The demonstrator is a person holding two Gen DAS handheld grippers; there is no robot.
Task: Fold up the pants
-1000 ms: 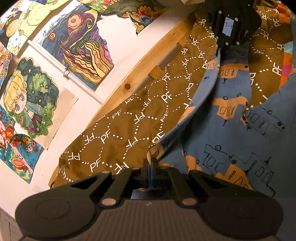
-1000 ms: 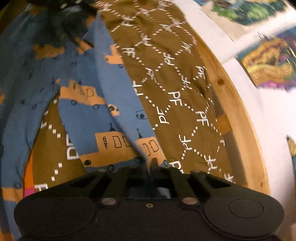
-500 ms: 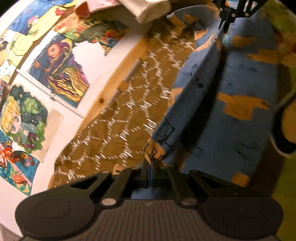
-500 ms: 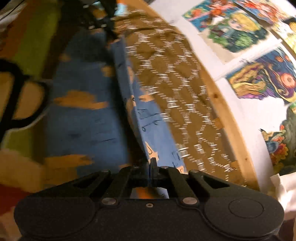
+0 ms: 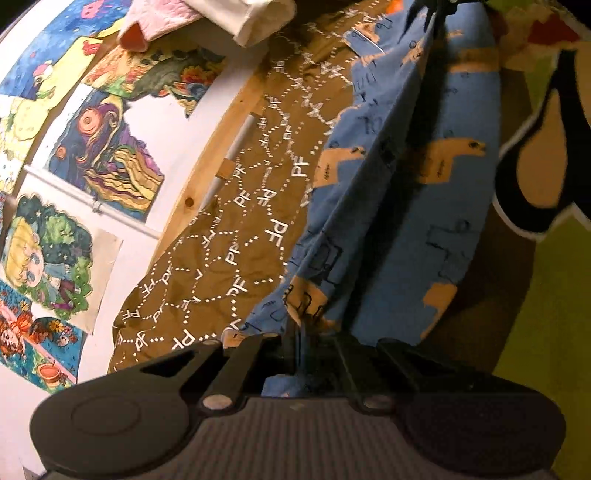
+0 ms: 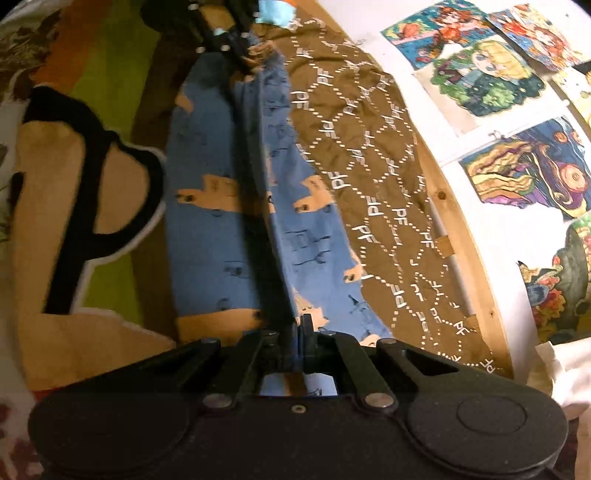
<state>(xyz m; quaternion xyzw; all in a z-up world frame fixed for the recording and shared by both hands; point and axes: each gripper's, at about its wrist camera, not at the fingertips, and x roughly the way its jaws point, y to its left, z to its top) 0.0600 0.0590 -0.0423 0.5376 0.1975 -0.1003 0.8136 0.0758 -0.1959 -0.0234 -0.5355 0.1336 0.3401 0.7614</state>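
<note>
The pants [image 5: 399, 206] are blue with tan house prints. They hang stretched in the air between my two grippers, above a brown blanket [image 5: 236, 236] with white "PF" marks. My left gripper [image 5: 297, 328] is shut on one end of the pants. My right gripper [image 6: 301, 325] is shut on the other end of the pants [image 6: 221, 229]. Each gripper shows at the far end of the other's view: the right one in the left wrist view [image 5: 439, 11], the left one in the right wrist view [image 6: 236, 48]. The cloth sags in a long fold between them.
A wooden bed rail [image 5: 207, 173] runs along a white wall with coloured drawings [image 5: 107, 151]. A green and tan patterned cover [image 6: 92, 192] lies beside the brown blanket. White and pink cloth [image 5: 221, 14] lies at the head of the bed.
Both grippers have lifted and pulled apart. The pants went from slack on the blanket to stretched long between them, and the views swung toward the green cover.
</note>
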